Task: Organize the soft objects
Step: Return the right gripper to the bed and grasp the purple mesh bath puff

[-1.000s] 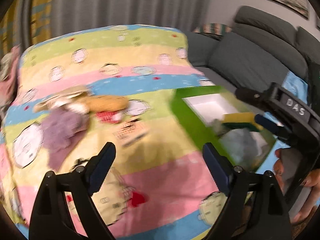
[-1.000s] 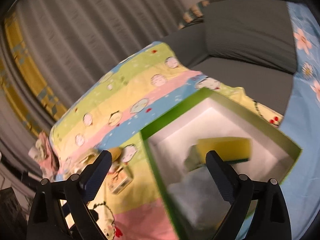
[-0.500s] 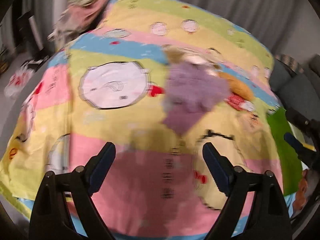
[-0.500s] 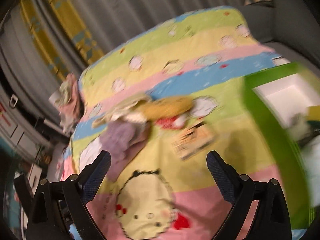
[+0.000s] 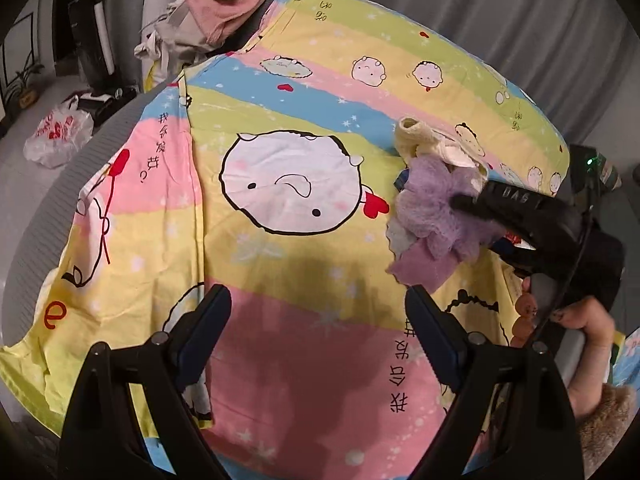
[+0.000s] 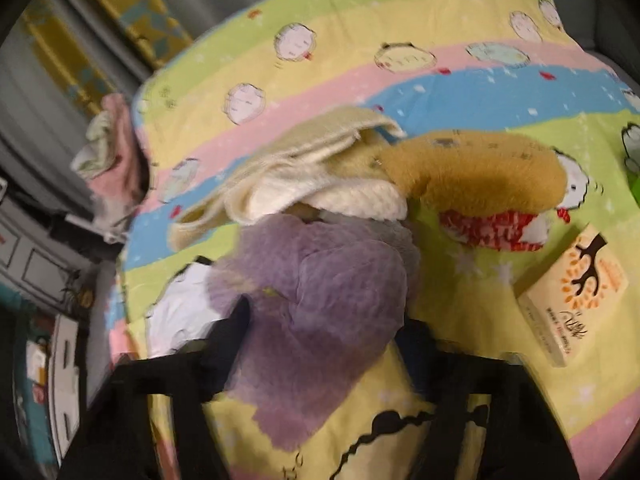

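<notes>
reaching into a small heap of soft things on a bed, the right gripper (image 6: 324, 320) has its two black fingers on either side of a purple mesh bath pouf (image 6: 320, 284), which bulges up between them; the picture is blurred, so whether the fingers press it or only flank it cannot be told. the pouf lies on a purple cloth (image 6: 296, 408) spread on the striped cartoon bedsheet (image 5: 280, 360). just behind it sits a cream knitted cloth (image 6: 304, 176), touching a tan plush toy (image 6: 480, 176) with a red and white patterned part. a tissue pack (image 6: 572, 296) printed with an orange tree lies to the right, apart from the heap. the left gripper (image 5: 320, 332) hovers over a pink stripe of the sheet, its fingers spread wide with nothing between them.
</notes>
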`<state>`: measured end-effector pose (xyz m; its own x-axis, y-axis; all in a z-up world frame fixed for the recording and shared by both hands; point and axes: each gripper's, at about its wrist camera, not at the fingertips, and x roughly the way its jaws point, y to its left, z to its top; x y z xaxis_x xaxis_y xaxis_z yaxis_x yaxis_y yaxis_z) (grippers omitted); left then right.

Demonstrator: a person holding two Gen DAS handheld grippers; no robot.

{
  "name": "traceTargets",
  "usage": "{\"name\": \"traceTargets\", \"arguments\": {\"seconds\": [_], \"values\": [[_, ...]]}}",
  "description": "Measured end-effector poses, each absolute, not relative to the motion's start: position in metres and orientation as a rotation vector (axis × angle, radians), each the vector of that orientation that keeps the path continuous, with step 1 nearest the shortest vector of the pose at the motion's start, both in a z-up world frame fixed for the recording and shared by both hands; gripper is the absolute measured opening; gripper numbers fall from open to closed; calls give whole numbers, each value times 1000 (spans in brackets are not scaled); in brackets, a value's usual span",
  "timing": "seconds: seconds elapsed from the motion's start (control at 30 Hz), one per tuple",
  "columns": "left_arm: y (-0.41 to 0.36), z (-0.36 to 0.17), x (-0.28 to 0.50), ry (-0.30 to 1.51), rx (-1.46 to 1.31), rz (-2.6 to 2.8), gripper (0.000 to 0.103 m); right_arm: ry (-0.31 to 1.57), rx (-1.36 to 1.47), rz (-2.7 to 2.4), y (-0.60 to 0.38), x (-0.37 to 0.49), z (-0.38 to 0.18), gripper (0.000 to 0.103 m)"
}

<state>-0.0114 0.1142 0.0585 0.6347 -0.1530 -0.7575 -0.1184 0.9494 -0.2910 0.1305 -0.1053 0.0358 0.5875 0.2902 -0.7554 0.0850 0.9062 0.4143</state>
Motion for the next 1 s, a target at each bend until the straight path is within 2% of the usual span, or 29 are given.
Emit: {"name": "traceTargets", "arguments": {"seconds": [0.03,0.1,0.13,0.43,0.67,0.7,0.77,0.83,0.87,0.9,1.0], "values": [[116,58,-11,890,-336,-17,88,942,431,126,-105,130,35,38],[117,58,-11,895,-349,-14,88,926,431,129,-110,126,38,26],[117,59,-11,894,-352,-21,88,910,440,134,-114,119,43,23],[104,62,-11,895,-384,-85,88,885,402,259,-140,38,89,23],[68,55,-17,939,-384,-234,88,997,415,267,-160,4,60,23],[61,53,-18,949,-376,-254,88,1020,405,246,-162,4,53,25],[49,49,-20,960,-356,-274,88,1056,368,208,-165,5,46,39],[40,46,-21,970,-340,-288,88,1046,337,186,-171,3,46,70],[36,44,-22,973,-334,-297,88,1027,334,180,-175,1,47,77],[30,42,-22,977,-328,-311,88,1007,340,178,-180,0,49,82],[19,35,-21,990,-329,-342,87,990,376,170,-191,0,52,83]]}}
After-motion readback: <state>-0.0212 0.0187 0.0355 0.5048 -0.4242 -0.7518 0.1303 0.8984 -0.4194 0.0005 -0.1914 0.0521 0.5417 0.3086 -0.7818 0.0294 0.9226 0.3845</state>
